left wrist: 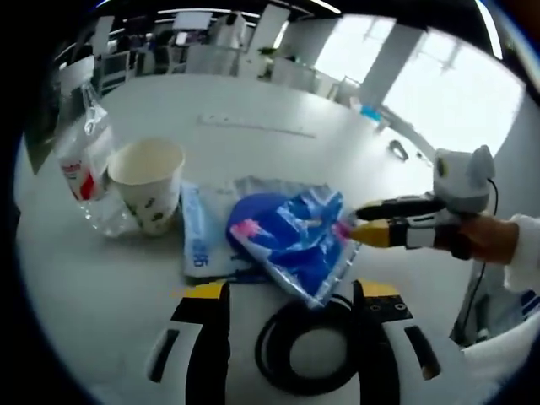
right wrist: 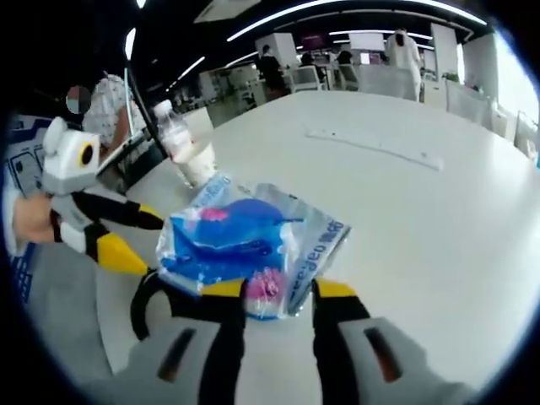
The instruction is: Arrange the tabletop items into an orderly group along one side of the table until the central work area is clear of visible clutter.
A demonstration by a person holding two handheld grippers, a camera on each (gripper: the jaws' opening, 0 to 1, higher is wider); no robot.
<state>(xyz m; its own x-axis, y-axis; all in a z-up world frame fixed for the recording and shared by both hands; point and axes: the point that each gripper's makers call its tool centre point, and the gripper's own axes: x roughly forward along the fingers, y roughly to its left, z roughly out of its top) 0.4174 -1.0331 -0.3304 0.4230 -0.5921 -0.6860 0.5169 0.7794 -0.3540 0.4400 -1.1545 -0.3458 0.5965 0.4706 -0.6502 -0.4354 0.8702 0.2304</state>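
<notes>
A black cable coil [left wrist: 308, 354] is seen nearest the lens in the left gripper view, lying on the tabletop [left wrist: 278, 160] between the spread jaws of the left hand-held gripper [left wrist: 291, 295], which grips nothing. Just beyond, at 12 o'clock, a blue printed plastic bag [left wrist: 291, 240] is laid over a flat white packet [left wrist: 198, 240]. At 10 o'clock a paper cup [left wrist: 150, 181] stands upright, touching a clear plastic bottle [left wrist: 84, 156] with a red-and-white label.

The right hand-held gripper [left wrist: 359, 221] enters from 3 o'clock, its tips at the bag's edge. In the right gripper view the jaws stand apart on either side of the bag's [right wrist: 240, 245] near corner; whether the corner is pinched cannot be told, probably not yet.

Progress: the items are judged already gathered close together; the far tabletop appears mostly bare except a long pale strip [left wrist: 257, 126]. Tidying of bag and cable is judged outstanding.

Writing: blue characters on packet and bag, illegible; bottle label unreadable.
</notes>
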